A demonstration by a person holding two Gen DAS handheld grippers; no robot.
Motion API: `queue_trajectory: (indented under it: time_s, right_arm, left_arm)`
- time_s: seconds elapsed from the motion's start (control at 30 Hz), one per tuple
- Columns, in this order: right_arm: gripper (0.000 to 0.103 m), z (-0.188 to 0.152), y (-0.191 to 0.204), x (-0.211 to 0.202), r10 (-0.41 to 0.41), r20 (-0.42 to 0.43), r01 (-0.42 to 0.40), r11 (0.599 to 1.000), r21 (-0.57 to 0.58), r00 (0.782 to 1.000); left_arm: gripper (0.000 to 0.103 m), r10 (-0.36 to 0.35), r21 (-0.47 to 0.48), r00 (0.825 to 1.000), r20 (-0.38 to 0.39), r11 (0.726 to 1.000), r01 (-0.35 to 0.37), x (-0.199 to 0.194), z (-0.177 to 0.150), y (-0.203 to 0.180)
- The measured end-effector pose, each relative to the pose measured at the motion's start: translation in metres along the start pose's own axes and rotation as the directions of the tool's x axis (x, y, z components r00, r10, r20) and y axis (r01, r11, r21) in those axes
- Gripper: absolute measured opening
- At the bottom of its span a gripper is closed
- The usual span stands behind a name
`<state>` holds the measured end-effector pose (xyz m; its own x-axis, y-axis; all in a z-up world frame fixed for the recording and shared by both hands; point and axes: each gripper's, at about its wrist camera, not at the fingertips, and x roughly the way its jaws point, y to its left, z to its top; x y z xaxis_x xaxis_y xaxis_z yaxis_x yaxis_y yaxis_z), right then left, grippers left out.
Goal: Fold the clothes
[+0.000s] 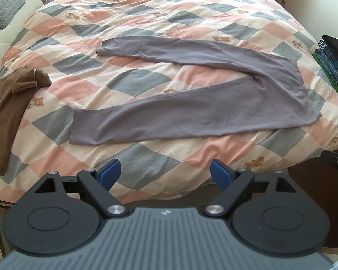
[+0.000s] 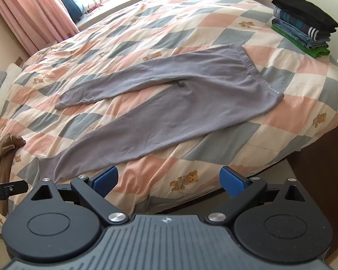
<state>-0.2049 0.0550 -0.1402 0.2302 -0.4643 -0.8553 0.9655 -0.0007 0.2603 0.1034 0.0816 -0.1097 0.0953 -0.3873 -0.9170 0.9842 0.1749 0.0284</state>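
**Across the bed: one pair of trousers laid flat**

Across the middle of the frame one pair of grey trousers (image 1: 214, 103) lies spread flat, legs apart in a V, on a bed (image 1: 146, 18) covered by a soft quilt of pink, grey and cream diamonds. One brown garment (image 1: 9, 103) sits crumpled at left; one folded stack (image 2: 304, 24) sits at upper right. Pink curtains (image 2: 33, 11) hang behind. Both the left hand-held gripper (image 1: 165, 172) and right hand-held gripper (image 2: 169, 180) are spread wide, gripping nothing, at the bottom.

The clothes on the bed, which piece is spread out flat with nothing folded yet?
The grey leggings, legs splayed mid-bed. The brown garment lies crumpled at the left edge; the folded stack sits at the right.
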Motion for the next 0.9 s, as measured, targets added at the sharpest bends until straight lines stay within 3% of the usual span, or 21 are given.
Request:
queue_trajectory:
  time_s: [0.37,0.63,0.9]
  right_arm:
    - [0.100,-0.004,0.012,-0.002,-0.044,-0.029,0.042,0.998,-0.047,0.999]
    - [0.100,0.010,0.002,0.008,-0.029,-0.042,0.026,0.997,-0.072,0.999]
    - [0.101,0.046,-0.025,0.024,-0.016,-0.045,0.012,0.997,-0.080,0.999]
  left_arm:
    - [0.088,-0.013,-0.042,0.999,-0.032,0.999,0.011,0.005,-0.009,0.008]
    - [0.089,0.025,-0.064,0.999,-0.028,0.998,-0.027,0.015,0.003,-0.009]
    - [0.089,0.049,-0.057,0.998,-0.036,0.997,-0.051,0.031,0.032,-0.049]
